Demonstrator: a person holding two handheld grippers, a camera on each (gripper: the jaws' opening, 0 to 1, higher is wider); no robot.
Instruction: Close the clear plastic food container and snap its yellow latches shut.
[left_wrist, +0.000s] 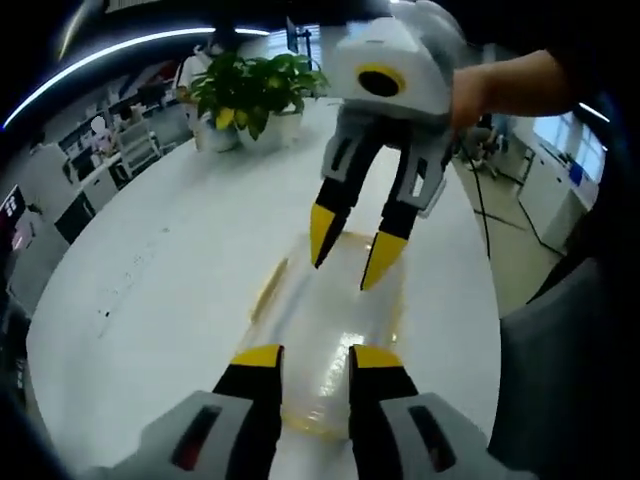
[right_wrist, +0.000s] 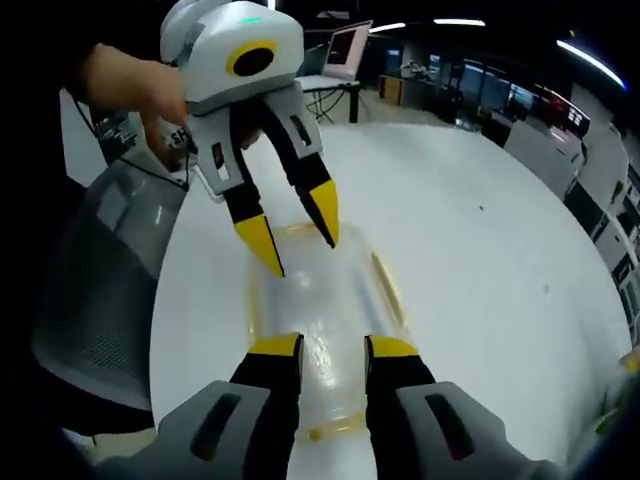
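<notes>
A clear plastic food container (left_wrist: 325, 320) with yellow latches lies lengthwise on the white table (left_wrist: 170, 280), its lid on top. My left gripper (left_wrist: 315, 362) hovers open over its near end, jaws apart with nothing between them. The right gripper (left_wrist: 350, 255) comes in from the far end, open, tips just above the lid. In the right gripper view the container (right_wrist: 320, 330) runs away from my right gripper (right_wrist: 335, 350), and the left gripper (right_wrist: 295, 235) points down at its far end. A yellow side latch (right_wrist: 388, 285) sticks out on the right side.
A potted green plant (left_wrist: 250, 95) stands at the far end of the table. A grey chair back (right_wrist: 100, 290) sits beside the table edge. A hand (right_wrist: 135, 85) holds the left gripper. Office desks and monitors fill the background.
</notes>
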